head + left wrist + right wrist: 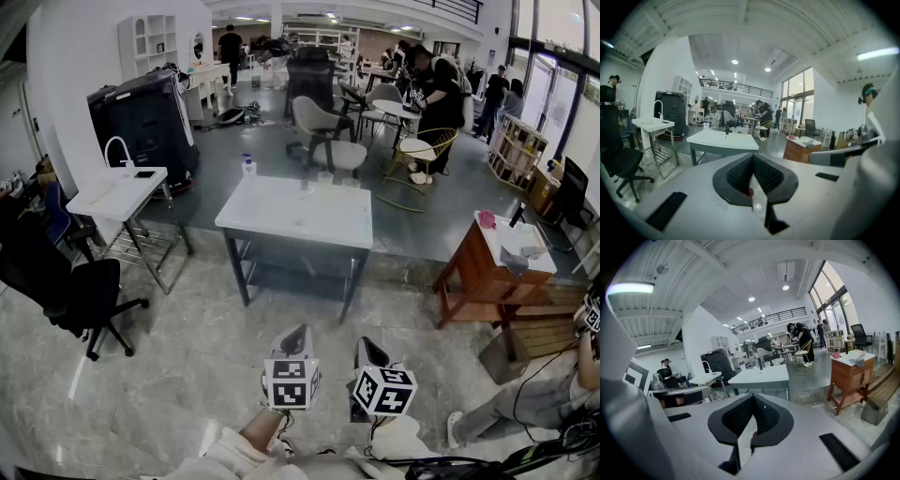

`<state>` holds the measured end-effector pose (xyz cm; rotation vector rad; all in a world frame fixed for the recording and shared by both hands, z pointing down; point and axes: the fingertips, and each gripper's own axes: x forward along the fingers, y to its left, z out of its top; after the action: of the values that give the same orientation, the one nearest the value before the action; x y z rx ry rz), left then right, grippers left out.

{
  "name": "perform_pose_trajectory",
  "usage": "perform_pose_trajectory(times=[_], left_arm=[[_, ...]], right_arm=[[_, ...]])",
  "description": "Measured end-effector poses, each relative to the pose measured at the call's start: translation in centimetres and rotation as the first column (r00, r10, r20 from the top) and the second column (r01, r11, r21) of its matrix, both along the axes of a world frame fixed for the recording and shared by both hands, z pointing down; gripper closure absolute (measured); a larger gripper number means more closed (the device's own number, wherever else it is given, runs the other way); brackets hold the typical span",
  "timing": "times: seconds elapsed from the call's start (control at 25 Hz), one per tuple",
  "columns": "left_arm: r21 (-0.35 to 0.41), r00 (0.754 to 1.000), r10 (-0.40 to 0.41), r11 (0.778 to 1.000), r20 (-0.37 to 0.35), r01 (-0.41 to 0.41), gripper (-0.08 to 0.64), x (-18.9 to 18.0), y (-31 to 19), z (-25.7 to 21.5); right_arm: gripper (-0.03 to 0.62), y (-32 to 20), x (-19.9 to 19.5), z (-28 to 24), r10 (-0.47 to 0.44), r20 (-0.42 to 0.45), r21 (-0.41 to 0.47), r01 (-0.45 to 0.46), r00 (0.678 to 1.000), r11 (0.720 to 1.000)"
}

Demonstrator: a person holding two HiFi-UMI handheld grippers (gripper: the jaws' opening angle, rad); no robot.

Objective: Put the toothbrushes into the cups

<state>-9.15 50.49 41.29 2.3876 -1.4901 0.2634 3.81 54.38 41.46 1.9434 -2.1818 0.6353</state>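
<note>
Left claw (753, 176), grey with black ribbed pads, is pressed closed and holds nothing. Right claw (753, 414) is likewise closed and empty. In the head view both sit at the bottom centre, side by side, tips pointing up the frame.

Above them lies open grey marble floor (187, 366), then a white rectangular surface (300, 216) at centre. What look like small clear cups (323, 176) stand along its far edge, near a blue-capped bottle (248, 166). The toothbrushes are too small to make out, so their direction cannot be told.

A black office chair (84, 295) stands at left and a brown wooden side table (478, 272) at right.
</note>
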Motion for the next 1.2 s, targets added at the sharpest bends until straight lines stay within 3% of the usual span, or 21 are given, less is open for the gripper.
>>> perform_pose_trajectory(times=[0.88,1.2], left_arm=[[0.002,0.998,0.070,0.998,0.006,-0.070,0.561,-4.7,-2.8,1.3],[-0.002,0.997,0.078,0.997,-0.003,-0.078,0.561,-4.4,-5.7,2.0]], right_arm=[[0.568,-2.8,-4.5,2.2,0.089,0.077,-0.037,-0.087,0.993,0.996],[0.569,-6.1,-4.1,3.0,0.092,0.084,-0.052,-0.087,0.992,0.995]])
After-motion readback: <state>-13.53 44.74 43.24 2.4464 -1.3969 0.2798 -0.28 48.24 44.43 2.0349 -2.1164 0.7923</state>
